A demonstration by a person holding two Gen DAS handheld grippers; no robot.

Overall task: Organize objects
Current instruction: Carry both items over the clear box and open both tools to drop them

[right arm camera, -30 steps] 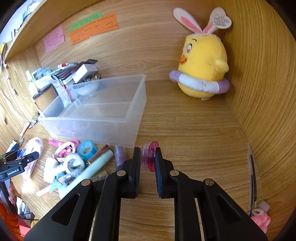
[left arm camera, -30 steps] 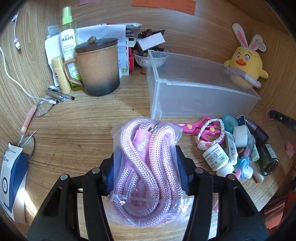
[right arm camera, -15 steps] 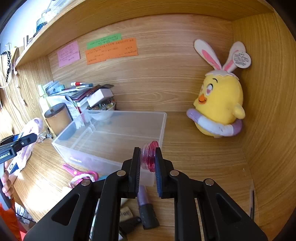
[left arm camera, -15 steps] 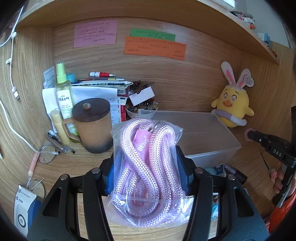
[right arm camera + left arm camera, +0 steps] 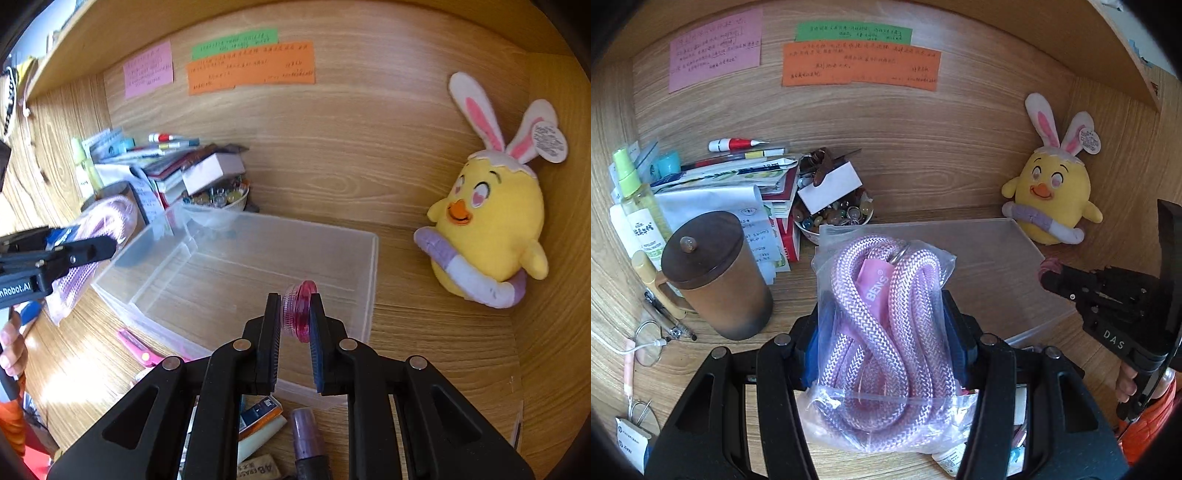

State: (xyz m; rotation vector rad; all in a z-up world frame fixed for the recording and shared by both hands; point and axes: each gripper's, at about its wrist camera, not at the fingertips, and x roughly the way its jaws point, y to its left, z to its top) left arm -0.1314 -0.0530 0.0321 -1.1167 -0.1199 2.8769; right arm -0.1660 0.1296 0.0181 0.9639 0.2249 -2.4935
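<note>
The left tool point(image 5: 886, 328) pinches a bagged pink rope point(image 5: 886, 332) upright, above the bench. The right tool point(image 5: 294, 314) pinches a small pink jar point(image 5: 300, 311) above the clear plastic bin point(image 5: 369, 266).

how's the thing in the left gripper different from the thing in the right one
The left gripper holds a bagged pink rope: soft, coiled, wrapped in clear plastic, and bulging well past the fingers. The right gripper holds a small pink jar: rigid, round, unwrapped, pinched on edge between nearly closed jaws. The rope spreads the left jaws far wider. Both are pink, and both are held in front of the clear plastic bin.
</note>
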